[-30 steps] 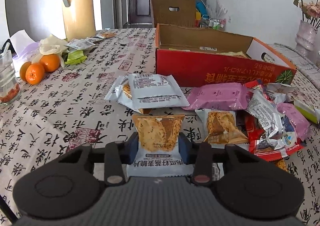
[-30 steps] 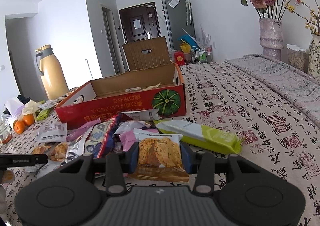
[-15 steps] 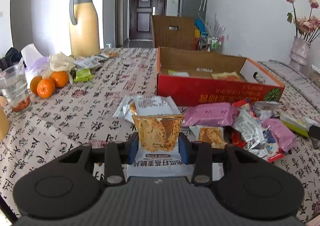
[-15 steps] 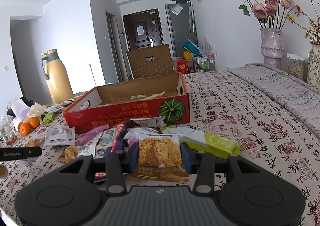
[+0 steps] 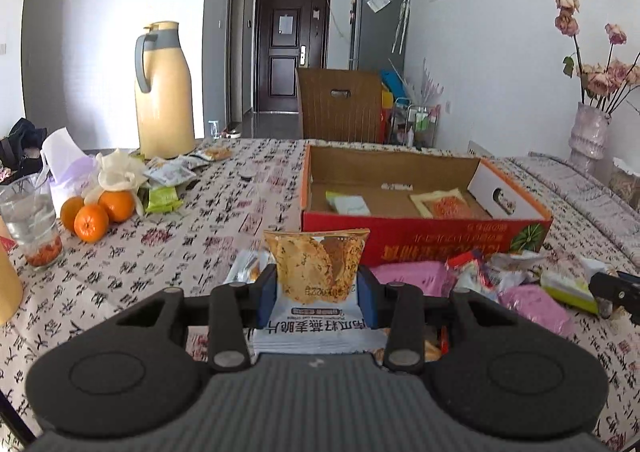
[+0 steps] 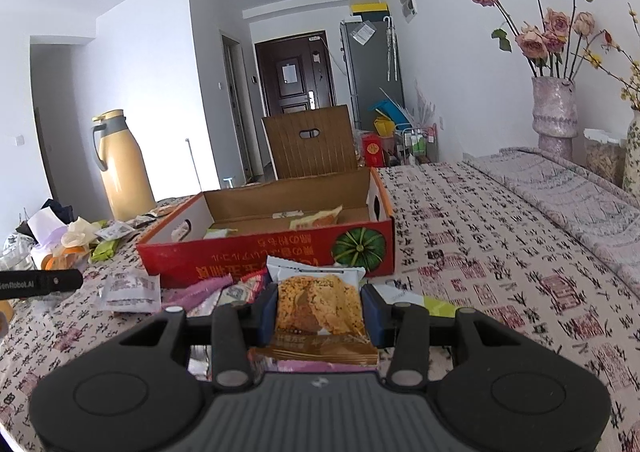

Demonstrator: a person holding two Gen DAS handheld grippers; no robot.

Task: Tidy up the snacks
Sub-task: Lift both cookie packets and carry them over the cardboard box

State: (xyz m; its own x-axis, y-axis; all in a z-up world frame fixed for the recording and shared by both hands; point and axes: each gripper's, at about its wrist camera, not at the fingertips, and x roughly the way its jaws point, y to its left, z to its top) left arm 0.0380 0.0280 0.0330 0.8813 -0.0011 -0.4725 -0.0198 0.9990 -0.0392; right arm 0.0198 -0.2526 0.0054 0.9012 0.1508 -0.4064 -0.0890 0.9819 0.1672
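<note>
My left gripper (image 5: 318,294) is shut on an oat crisp packet (image 5: 316,272) with a white lower half, held above the table. My right gripper (image 6: 320,310) is shut on a similar crisp packet (image 6: 320,308) with a brown edge, also lifted. A red open cardboard box (image 5: 424,240) lies ahead; it also shows in the right wrist view (image 6: 264,256). A few flat packets (image 5: 444,204) lie inside it. A pile of loose snack packets (image 5: 516,292) lies in front of the box, also seen in the right wrist view (image 6: 208,292).
A yellow thermos jug (image 5: 164,92), three oranges (image 5: 96,212), a glass (image 5: 30,220) and small packets (image 5: 168,172) stand at the left. A flower vase (image 6: 554,112) stands at the right. A brown chair back (image 5: 340,104) is behind the table.
Both grippers have risen with their packets, so the views look down into the box from higher up. Both stay shut on their packets.
</note>
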